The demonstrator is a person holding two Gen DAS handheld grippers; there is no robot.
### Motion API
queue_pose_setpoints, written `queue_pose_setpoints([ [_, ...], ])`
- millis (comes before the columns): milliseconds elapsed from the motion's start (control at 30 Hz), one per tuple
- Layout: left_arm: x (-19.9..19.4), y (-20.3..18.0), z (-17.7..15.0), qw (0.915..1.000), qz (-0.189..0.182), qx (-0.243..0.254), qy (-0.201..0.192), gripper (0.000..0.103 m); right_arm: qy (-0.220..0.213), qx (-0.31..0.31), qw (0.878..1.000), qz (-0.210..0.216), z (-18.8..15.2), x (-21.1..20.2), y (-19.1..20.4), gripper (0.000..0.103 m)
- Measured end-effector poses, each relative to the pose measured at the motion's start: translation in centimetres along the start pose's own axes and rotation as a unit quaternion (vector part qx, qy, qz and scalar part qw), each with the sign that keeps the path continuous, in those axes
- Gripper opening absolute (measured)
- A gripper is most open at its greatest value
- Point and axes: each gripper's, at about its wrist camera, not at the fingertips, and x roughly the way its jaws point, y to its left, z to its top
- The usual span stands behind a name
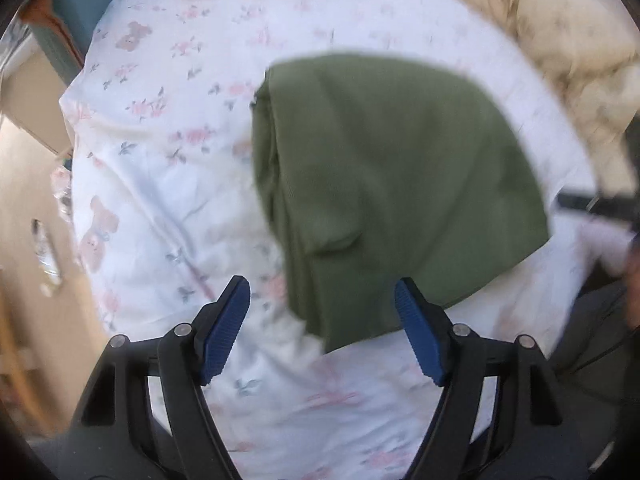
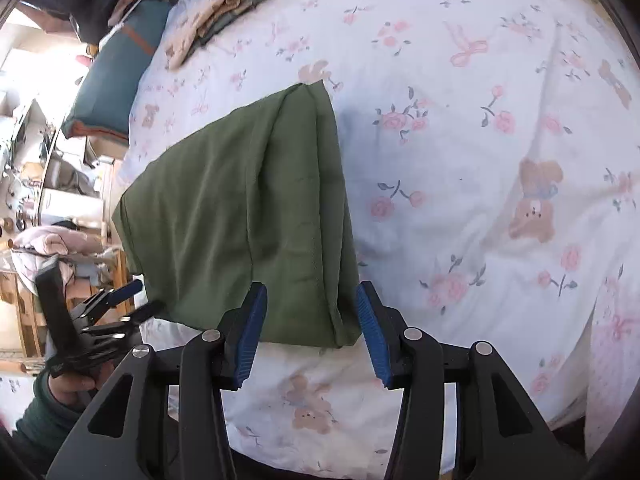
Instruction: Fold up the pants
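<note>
Olive-green pants [image 1: 392,184] lie folded into a thick rectangle on a floral bed sheet [image 1: 160,160]. My left gripper [image 1: 322,286] hovers open above the near edge of the pants, and nothing touches its blue pads [image 1: 224,332]. In the right wrist view the pants [image 2: 240,216] lie straight ahead. My right gripper [image 2: 311,288] stands open over their near right corner, its pads clear of the cloth. The left gripper [image 2: 140,298] also shows at the left of that view, held by a hand in a dark green sleeve [image 2: 44,412].
A stack of folded beige clothes [image 2: 232,4] lies at the far side of the bed. A cream fluffy blanket [image 1: 540,40] is bunched to the right, and a teal pillow [image 2: 116,92] sits at the bed's left edge. Cluttered shelves and furniture [image 2: 48,184] stand beyond.
</note>
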Motion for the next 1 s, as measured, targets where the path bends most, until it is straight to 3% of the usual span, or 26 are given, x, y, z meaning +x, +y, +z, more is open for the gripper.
queue_pose_setpoints([
  [33,-0.1,0.1,0.0,0.9999,-0.010,-0.010,-0.004,0.072,0.004,-0.004,1.000,-0.006,-0.1,0.3,0.1,0.046],
  [67,0.3,0.2,-0.1,0.9997,-0.018,-0.019,0.001,0.070,0.014,-0.011,1.000,-0.015,-0.2,1.0,0.3,0.037],
  [100,1.3,0.3,-0.2,0.9992,-0.021,-0.027,0.020,0.054,0.022,-0.022,0.999,-0.019,-0.5,1.7,0.9,0.019],
  [133,2.1,0.6,-0.3,0.9987,-0.020,-0.031,0.036,0.016,0.036,-0.037,0.998,-0.031,-0.7,2.7,1.5,0.012],
  [167,2.9,0.6,-0.2,0.9976,-0.025,-0.041,0.050,0.012,0.039,-0.038,0.998,-0.036,-0.8,3.2,1.5,0.003],
  [200,3.1,0.6,-0.2,0.9972,-0.028,-0.047,0.052,0.008,0.043,-0.036,0.998,-0.026,-1.1,3.5,1.6,0.002],
  [333,1.5,1.5,-1.1,0.9984,-0.022,-0.032,0.042,0.006,0.045,-0.038,0.998,0.021,-1.7,2.4,2.0,0.002],
  [433,3.2,2.2,-1.9,0.9982,0.004,-0.017,0.057,0.008,0.084,-0.027,0.996,-0.015,-2.3,4.6,0.7,0.002],
  [533,2.4,2.4,-1.6,0.9981,0.012,-0.019,0.058,0.013,0.113,-0.030,0.991,-0.061,-2.6,5.8,0.1,0.008],
  [600,0.4,2.1,-1.2,0.9987,0.016,-0.030,0.038,0.013,0.085,-0.048,0.994,-0.057,-2.1,3.6,1.0,0.007],
  [700,-4.5,1.7,0.0,0.9967,0.040,-0.015,-0.069,0.012,-0.017,-0.095,0.992,-0.087,-0.5,-1.8,3.1,0.008],
  [767,-6.0,1.0,1.8,0.9929,0.021,-0.003,-0.117,0.008,-0.071,-0.104,0.990,-0.055,0.8,-3.8,4.2,0.007],
  [833,-5.8,0.4,4.3,0.9897,-0.004,-0.009,-0.143,0.008,-0.100,-0.113,0.988,-0.024,2.4,-3.7,5.9,0.007],
  [900,-4.5,-0.7,6.2,0.9837,0.032,-0.008,-0.177,0.007,-0.135,-0.131,0.982,-0.007,4.1,-2.7,7.7,0.007],
  [1000,-1.0,-2.0,7.6,0.9821,0.042,-0.004,-0.184,0.006,-0.168,-0.137,0.976,-0.008,5.9,1.4,10.1,0.007],
])
